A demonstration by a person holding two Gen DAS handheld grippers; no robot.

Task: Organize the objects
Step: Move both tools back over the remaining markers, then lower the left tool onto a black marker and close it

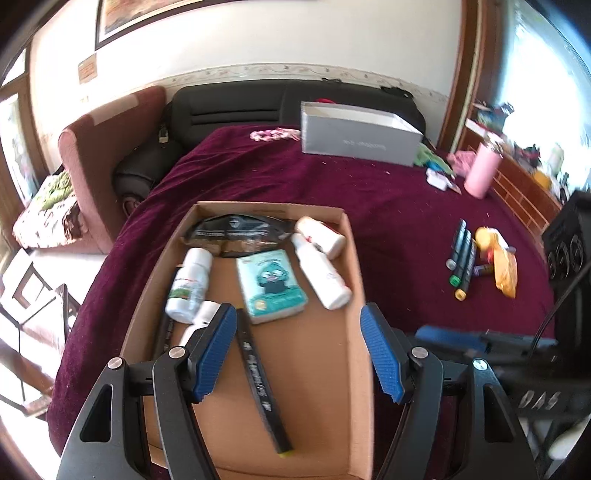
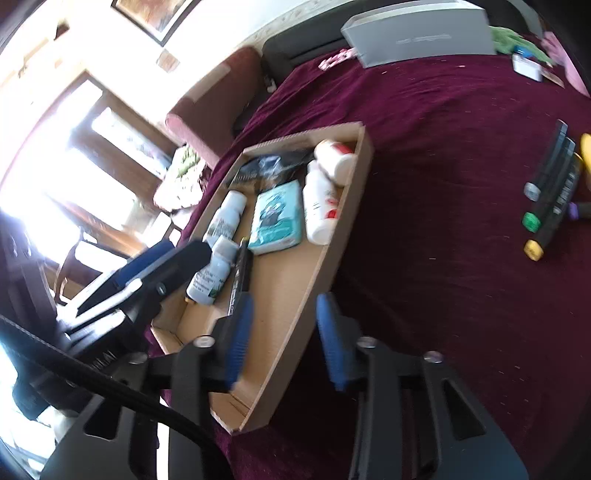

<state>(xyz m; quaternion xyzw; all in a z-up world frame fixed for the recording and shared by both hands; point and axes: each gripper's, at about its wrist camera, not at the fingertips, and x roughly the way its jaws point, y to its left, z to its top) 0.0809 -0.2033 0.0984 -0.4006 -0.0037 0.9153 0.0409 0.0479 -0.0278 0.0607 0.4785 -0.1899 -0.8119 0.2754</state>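
Note:
A shallow cardboard tray lies on a maroon cloth. In it lie white bottles, a teal packet, a black pouch and a black marker. My left gripper hangs open and empty above the tray's near half, over the marker. My right gripper is open and empty above the tray's near right wall. Several markers and a yellow packet lie on the cloth to the right of the tray.
A grey open box stands at the cloth's far edge, by a pink braided item. A pink tumbler and small clutter sit at the far right. A black speaker stands at the right. An armchair is on the left.

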